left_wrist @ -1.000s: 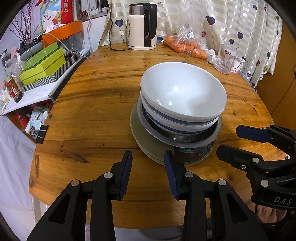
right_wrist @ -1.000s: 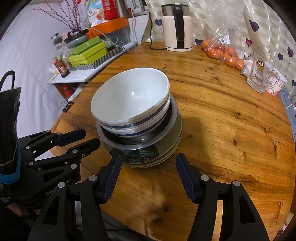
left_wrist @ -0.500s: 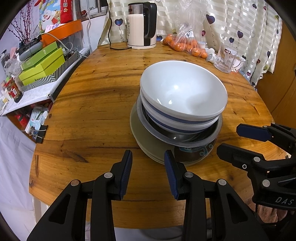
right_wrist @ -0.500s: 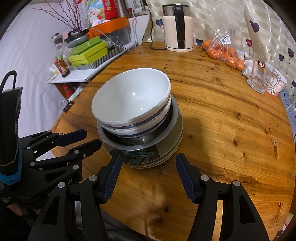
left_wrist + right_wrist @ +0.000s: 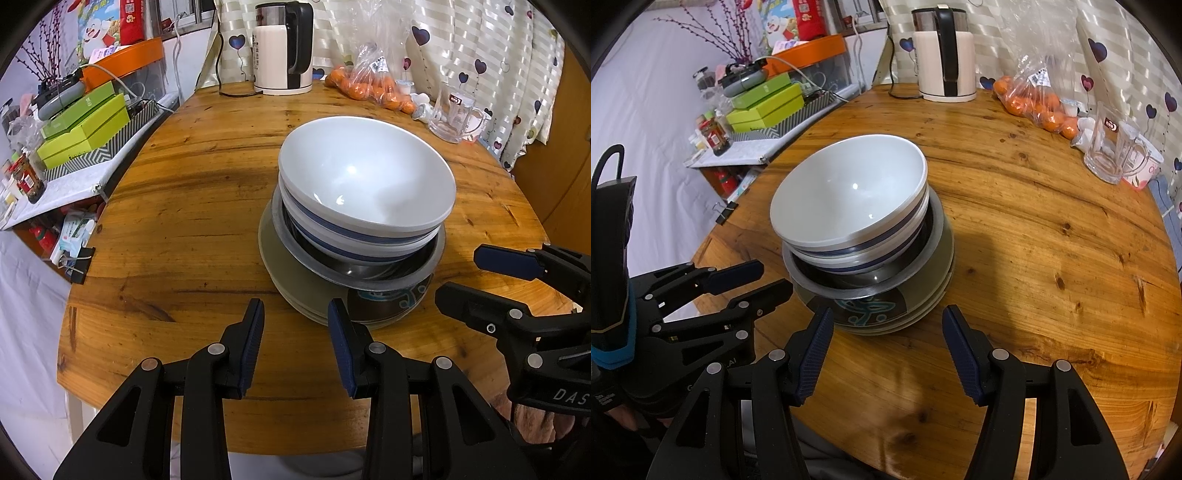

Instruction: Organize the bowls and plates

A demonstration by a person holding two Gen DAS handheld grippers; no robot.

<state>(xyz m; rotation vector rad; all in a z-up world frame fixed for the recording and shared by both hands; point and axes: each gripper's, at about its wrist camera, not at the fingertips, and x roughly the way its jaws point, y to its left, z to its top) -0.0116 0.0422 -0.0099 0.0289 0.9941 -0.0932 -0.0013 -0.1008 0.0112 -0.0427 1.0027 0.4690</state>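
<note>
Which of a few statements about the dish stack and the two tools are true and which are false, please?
1. The white bowl sits on top of the stack. True.
2. The left tool grips a plate. False: it is open, short of the plates.
3. The right tool is open. True.
4. The kettle lies on its side. False: it stands upright.
5. The metal bowl is the lowest item. False: plates lie beneath it.

White bowl [image 5: 849,192], blue band; plate [image 5: 866,310] olive, teal motif, perhaps dark centre.
</note>
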